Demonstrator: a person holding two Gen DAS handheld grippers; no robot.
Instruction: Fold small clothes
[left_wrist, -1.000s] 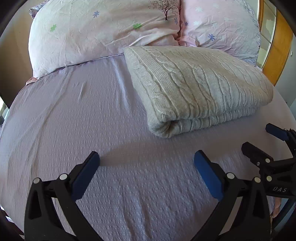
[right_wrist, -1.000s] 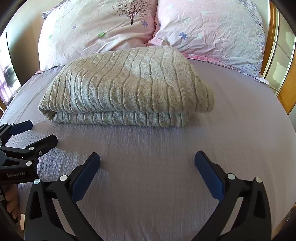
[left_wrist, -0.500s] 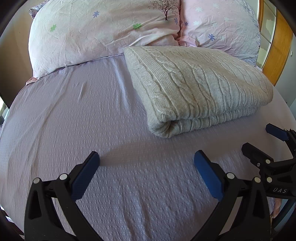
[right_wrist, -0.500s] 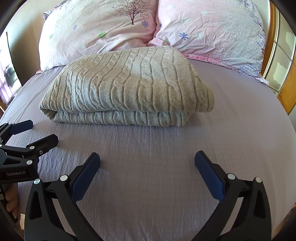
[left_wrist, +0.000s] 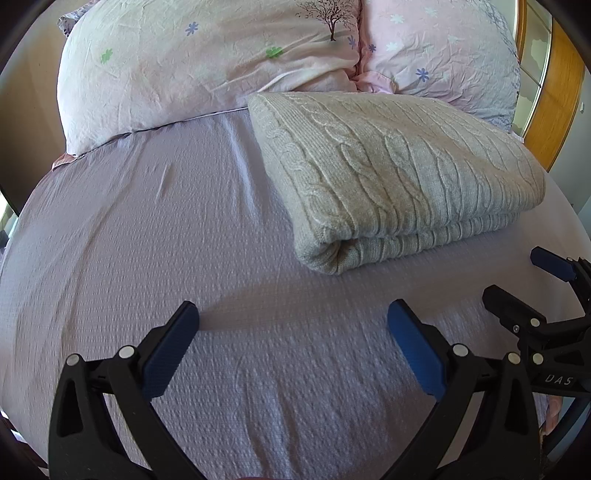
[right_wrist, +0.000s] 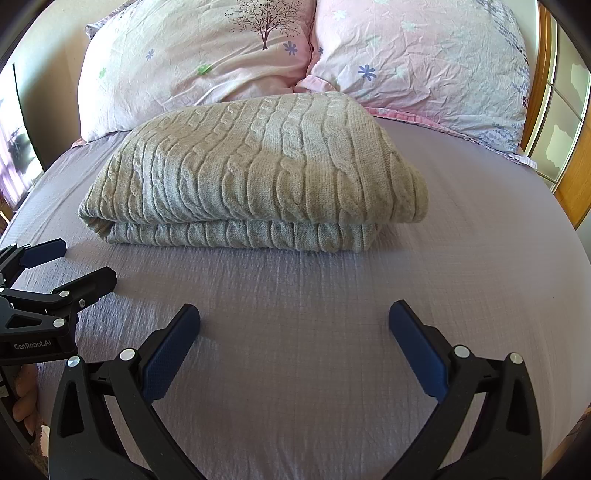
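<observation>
A beige cable-knit sweater lies folded into a thick rectangle on the lilac bed sheet, in front of the pillows. It also shows in the right wrist view. My left gripper is open and empty, hovering over the sheet to the near left of the sweater. My right gripper is open and empty, over the sheet in front of the sweater. Each gripper shows in the other's view: the right one at the right edge, the left one at the left edge.
Two pink flowered pillows lean at the head of the bed. A wooden frame with glass panes stands at the far right. A dark wall edge is at the left.
</observation>
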